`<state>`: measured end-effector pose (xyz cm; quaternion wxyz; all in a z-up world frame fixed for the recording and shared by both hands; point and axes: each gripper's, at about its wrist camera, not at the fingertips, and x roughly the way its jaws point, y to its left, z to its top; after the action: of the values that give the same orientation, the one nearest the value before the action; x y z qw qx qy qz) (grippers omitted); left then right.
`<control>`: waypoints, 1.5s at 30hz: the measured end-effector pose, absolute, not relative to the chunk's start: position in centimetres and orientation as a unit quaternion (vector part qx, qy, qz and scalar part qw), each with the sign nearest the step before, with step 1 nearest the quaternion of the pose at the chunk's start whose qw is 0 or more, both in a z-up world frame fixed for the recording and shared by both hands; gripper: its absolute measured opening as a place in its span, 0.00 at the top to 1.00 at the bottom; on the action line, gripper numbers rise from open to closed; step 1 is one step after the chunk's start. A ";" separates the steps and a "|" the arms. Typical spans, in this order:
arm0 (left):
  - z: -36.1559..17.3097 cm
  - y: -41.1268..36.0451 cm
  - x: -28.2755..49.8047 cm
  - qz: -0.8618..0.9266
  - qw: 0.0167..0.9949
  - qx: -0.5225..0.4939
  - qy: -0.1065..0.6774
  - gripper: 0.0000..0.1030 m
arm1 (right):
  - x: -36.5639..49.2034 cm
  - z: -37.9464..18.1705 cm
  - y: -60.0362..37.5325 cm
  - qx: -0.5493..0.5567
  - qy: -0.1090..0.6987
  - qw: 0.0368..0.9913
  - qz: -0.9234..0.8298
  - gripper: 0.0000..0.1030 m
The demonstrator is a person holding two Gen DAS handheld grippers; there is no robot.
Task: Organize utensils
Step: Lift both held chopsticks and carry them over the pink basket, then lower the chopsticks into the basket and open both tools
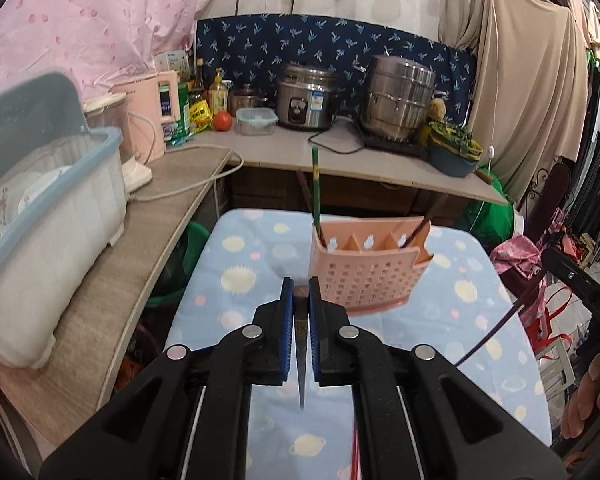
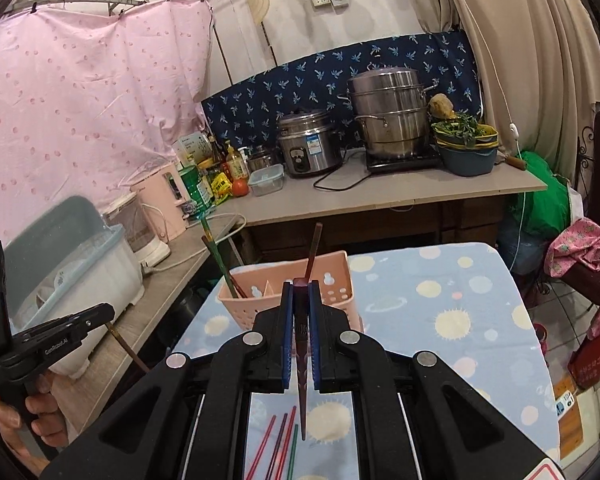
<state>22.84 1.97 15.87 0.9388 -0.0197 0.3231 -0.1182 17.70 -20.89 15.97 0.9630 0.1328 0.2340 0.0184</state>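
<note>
My left gripper [image 1: 301, 296] is fully closed on a dark chopstick [image 1: 301, 360], which is clamped between the blue pads [image 1: 287, 320] with its pointed tip running back toward the camera and its blunt end just showing beyond the fingertips. My right gripper [image 2: 301, 300] is likewise clamped shut on a dark reddish chopstick [image 2: 302, 364], held the same way, tip toward the camera. The pink utensil holder [image 1: 364, 276] stands on the patterned cloth [image 1: 236, 280], ahead of both grippers: in the left wrist view it sits just beyond the fingertips and to the right of them; in the right wrist view it sits directly behind the fingertips, extending to the left. It is divided into compartments. A green chopstick [image 1: 315, 188] stands upright in its left compartment, and a dark chopstick [image 1: 424, 224] leans in its right compartment. Neither held chopstick touches the holder. In the right wrist view, loose chopsticks [image 2: 280, 440], red, dark and green, lie on the cloth near the camera, below and behind the right gripper. The same view shows my left hand [image 2: 28, 420] at the left edge, gripping the other tool's handle. On the counter [image 1: 112, 280] at the left stands a white dish box [image 1: 60, 232]; a rice cooker [image 1: 306, 98] and a steamer pot [image 1: 398, 96] stand on the far worktop.
</note>
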 end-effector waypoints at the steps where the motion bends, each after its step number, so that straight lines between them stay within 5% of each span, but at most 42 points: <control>1: 16.4 1.9 23.2 -0.120 0.940 -0.021 0.318 0.93 | 18.1 16.5 -21.0 0.135 0.228 0.964 0.020 0.93; 18: 28.1 -0.2 30.7 -0.117 0.975 -0.062 0.178 0.93 | 27.7 23.3 -21.9 0.156 0.138 0.978 0.023 0.93; 45: 19.8 -4.3 36.2 -0.133 0.956 -0.045 0.258 0.93 | 33.7 16.6 -21.5 0.162 0.220 0.962 0.018 0.93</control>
<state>36.15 -4.27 19.82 0.9561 -0.0451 0.2576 -0.1326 33.72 -21.52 16.55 0.9618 0.1618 0.2202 0.0181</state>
